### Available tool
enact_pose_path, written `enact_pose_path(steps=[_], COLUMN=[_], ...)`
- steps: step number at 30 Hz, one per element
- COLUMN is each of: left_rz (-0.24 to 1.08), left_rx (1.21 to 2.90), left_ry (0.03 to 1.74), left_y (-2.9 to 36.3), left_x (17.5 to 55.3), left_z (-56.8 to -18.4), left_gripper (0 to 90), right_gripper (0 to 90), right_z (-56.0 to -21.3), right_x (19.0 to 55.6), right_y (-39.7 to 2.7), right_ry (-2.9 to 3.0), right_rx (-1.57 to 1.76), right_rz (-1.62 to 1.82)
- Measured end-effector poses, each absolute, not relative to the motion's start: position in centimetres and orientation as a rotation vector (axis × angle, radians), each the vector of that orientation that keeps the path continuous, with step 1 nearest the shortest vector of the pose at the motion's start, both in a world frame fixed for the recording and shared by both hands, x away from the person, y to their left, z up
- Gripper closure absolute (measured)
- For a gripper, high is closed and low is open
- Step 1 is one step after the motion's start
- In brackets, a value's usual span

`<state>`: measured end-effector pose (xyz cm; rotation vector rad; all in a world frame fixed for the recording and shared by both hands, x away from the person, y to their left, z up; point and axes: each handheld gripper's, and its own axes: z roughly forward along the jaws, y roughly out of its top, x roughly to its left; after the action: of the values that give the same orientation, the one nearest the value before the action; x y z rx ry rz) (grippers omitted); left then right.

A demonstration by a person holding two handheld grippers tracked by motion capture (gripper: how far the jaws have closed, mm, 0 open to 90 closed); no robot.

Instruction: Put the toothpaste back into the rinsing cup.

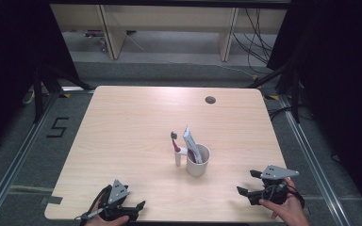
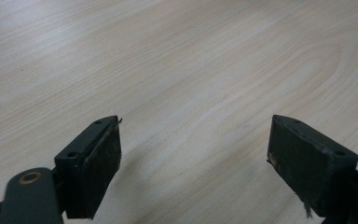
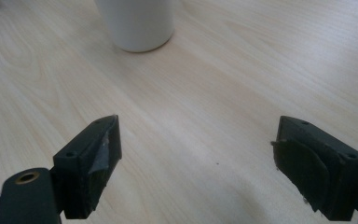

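Note:
A white mug (image 1: 198,161) stands near the middle of the light wooden table (image 1: 136,122), its handle to the left. A toothbrush (image 1: 175,141) with a pink handle and a white toothpaste tube (image 1: 191,143) stick up out of it. The mug's base (image 3: 137,23) appears at the top of the right gripper view. My left gripper (image 1: 139,209) rests open at the table's front left edge, with bare wood between its jaws (image 2: 193,154). My right gripper (image 1: 248,182) sits open at the front right, pointing left toward the mug, nothing between its jaws (image 3: 196,163).
A small round cable hole (image 1: 210,100) lies near the table's far edge. Beyond the table are wooden furniture legs (image 1: 111,33) and loose cables (image 1: 257,42) on the floor. A "5" mark (image 1: 57,127) is taped on the floor at left.

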<state>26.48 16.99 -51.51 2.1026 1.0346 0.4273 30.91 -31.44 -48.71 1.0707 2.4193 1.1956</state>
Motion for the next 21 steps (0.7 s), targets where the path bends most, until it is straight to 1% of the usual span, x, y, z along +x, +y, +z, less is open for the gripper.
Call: enact_pose_path(steps=[1,6,21], left_rz=[0.427,0.419,0.418], left_rx=[2.103,2.101,2.104], left_ry=[1.033,1.031,1.027], left_y=[17.0,16.9,16.9], left_x=[26.5,26.4,26.4], left_z=[-51.5,-51.5,-51.6], left_gripper=[17.0,17.0,17.0], right_gripper=[15.9,15.9,16.0], right_z=[-48.8,-48.9,-49.7], right_x=[31.0,30.6,30.0], right_y=[-31.6,-31.5,-31.5], right_ry=[2.415,2.422,2.468], right_rx=[1.032,1.08,1.066], right_rz=[1.187,1.152,1.087])
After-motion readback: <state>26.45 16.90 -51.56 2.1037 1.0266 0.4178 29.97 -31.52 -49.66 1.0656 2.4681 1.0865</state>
